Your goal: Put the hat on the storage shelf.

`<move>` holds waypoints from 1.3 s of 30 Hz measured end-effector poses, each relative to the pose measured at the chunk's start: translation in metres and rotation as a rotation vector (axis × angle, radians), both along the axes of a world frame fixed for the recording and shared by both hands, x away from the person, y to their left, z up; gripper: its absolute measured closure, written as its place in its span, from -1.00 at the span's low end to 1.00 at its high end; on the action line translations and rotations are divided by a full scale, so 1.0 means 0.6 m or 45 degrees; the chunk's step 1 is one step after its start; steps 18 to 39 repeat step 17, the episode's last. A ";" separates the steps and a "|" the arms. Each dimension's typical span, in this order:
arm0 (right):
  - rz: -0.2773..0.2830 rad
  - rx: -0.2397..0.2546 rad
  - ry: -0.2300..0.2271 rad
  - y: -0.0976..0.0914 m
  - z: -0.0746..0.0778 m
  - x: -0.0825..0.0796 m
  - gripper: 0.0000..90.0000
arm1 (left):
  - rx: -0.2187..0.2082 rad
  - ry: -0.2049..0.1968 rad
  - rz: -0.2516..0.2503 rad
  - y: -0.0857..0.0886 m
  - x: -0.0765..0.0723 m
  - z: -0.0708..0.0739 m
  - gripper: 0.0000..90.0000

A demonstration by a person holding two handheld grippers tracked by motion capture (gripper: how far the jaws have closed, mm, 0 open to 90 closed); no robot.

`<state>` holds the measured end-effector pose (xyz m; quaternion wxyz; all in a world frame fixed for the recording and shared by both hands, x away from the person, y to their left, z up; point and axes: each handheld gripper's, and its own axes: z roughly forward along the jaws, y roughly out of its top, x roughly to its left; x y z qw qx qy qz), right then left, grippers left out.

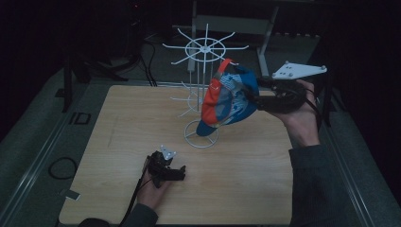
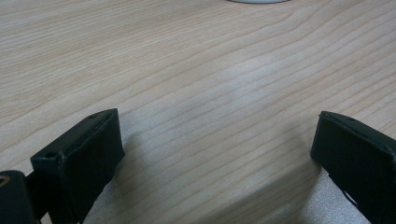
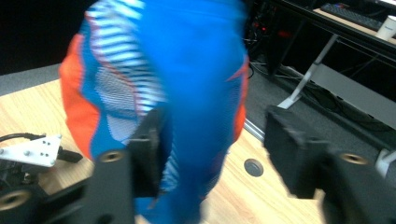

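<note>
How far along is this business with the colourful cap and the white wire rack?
Done: the blue and orange cap is up off the table, beside the white wire rack. In hand: the right gripper has its jaws apart around the cap; whether a prong bears it is unclear. The left gripper rests open on the wooden table. Left: probably drawing the right gripper away.

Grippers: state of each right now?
Left gripper: open, holding nothing, low over the table.
Right gripper: open, the cap between its jaws.
</note>
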<state>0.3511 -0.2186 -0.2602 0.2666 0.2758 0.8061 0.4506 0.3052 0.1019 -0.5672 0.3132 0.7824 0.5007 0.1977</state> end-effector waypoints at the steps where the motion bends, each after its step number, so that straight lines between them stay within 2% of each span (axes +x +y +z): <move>1: -0.004 0.000 0.007 0.000 -0.001 0.000 -0.32 | 0.001 0.000 0.000 0.000 0.000 0.000 -0.94; 6: -0.024 0.002 0.031 -0.004 -0.016 -0.005 -0.54 | 0.001 0.000 -0.001 0.000 0.000 0.000 -0.94; 16: -0.022 0.045 0.057 -0.010 -0.048 -0.024 -0.63 | -0.006 -0.004 0.005 -0.001 0.000 0.000 -0.94; 39: -0.022 0.049 0.060 -0.009 -0.049 -0.024 -0.63 | -0.006 -0.004 0.005 -0.001 0.000 0.000 -0.94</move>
